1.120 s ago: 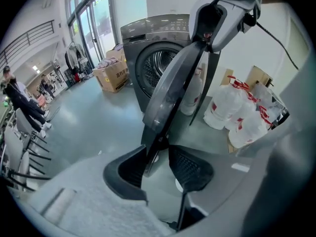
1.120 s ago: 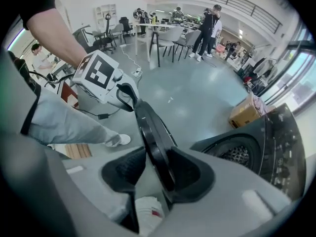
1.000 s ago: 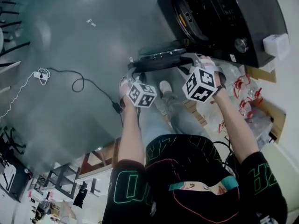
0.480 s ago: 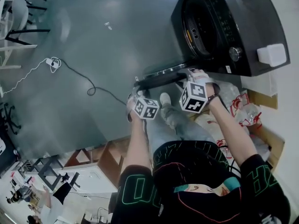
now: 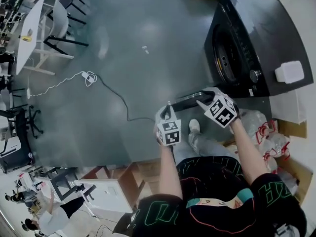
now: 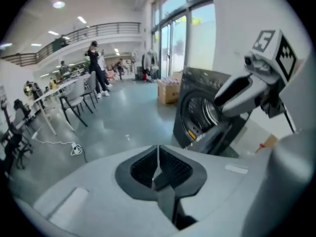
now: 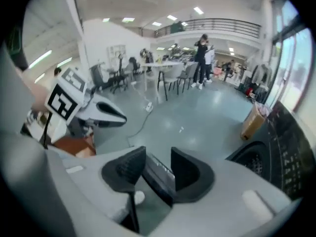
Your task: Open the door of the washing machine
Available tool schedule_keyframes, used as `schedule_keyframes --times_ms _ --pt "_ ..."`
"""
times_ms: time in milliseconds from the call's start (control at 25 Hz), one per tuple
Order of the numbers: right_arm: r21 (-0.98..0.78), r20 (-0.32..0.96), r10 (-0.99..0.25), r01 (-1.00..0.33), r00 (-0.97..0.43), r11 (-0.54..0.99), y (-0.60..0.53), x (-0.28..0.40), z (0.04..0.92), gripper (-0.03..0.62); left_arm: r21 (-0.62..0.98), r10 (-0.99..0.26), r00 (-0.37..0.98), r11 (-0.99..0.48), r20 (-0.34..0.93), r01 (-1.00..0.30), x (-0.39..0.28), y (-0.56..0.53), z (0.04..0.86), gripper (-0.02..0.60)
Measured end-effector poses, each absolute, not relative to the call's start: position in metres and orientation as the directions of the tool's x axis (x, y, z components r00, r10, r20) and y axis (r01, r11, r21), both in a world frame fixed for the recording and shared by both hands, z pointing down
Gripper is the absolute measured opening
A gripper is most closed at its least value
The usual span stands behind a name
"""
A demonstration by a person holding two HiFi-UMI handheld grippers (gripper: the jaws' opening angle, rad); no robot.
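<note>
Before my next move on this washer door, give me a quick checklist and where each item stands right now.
1. Is the door off the drum opening? Ok, it is swung out.
2. Is the right gripper on the door's edge? Ok, its jaws are closed on it.
3. Is the left gripper free? Ok, its jaws have just been closing, with nothing between them.
4. Is the door fully open? Cannot tell.
5. Is the floor cable clear of the feet? Cannot tell.
</note>
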State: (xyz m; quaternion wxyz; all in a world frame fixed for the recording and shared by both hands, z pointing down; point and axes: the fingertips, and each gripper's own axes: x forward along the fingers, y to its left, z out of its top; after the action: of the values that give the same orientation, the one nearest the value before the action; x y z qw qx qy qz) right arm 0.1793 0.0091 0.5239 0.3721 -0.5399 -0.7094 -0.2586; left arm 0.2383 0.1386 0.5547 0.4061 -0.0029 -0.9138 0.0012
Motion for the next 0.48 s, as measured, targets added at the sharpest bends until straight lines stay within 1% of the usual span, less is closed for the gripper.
schedule_keyframes --times_ms 40,80,160,280,400,480 --pt "-0.07 0.761 0.629 0.943 -0.16 0.325 0.018 0.171 0.507 0.155 0.008 0.026 -0.71 0.999 0.704 0.045 0.227 0.143 0.534 0.015" --pt "-0.09 0.714 0.675 0.932 -0.186 0.352 0.025 0.162 0.489 0.116 0.014 0.046 -0.749 0.997 0.661 0.074 0.214 0.148 0.512 0.012" --pt "-0.107 0.619 0.746 0.915 -0.244 0.388 0.036 0.141 0.452 0.003 0.005 0.082 -0.815 0.995 0.574 0.103 0.187 0.158 0.463 0.012" --pt "-0.147 0.484 0.813 0.885 -0.325 0.441 0.046 0.113 0.393 0.003 0.012 0.13 -0.893 0.989 0.431 0.149 0.158 0.172 0.386 0.011" --pt "-0.158 0.36 0.831 0.85 -0.424 0.502 0.049 0.092 0.335 0.003 0.057 0.16 -0.939 0.981 0.303 0.185 0.148 0.18 0.313 0.011" --pt "-0.182 0.264 0.836 0.826 -0.481 0.533 0.051 0.081 0.296 0.003 0.057 0.172 -0.958 0.98 0.228 0.19 0.145 0.182 0.27 0.011"
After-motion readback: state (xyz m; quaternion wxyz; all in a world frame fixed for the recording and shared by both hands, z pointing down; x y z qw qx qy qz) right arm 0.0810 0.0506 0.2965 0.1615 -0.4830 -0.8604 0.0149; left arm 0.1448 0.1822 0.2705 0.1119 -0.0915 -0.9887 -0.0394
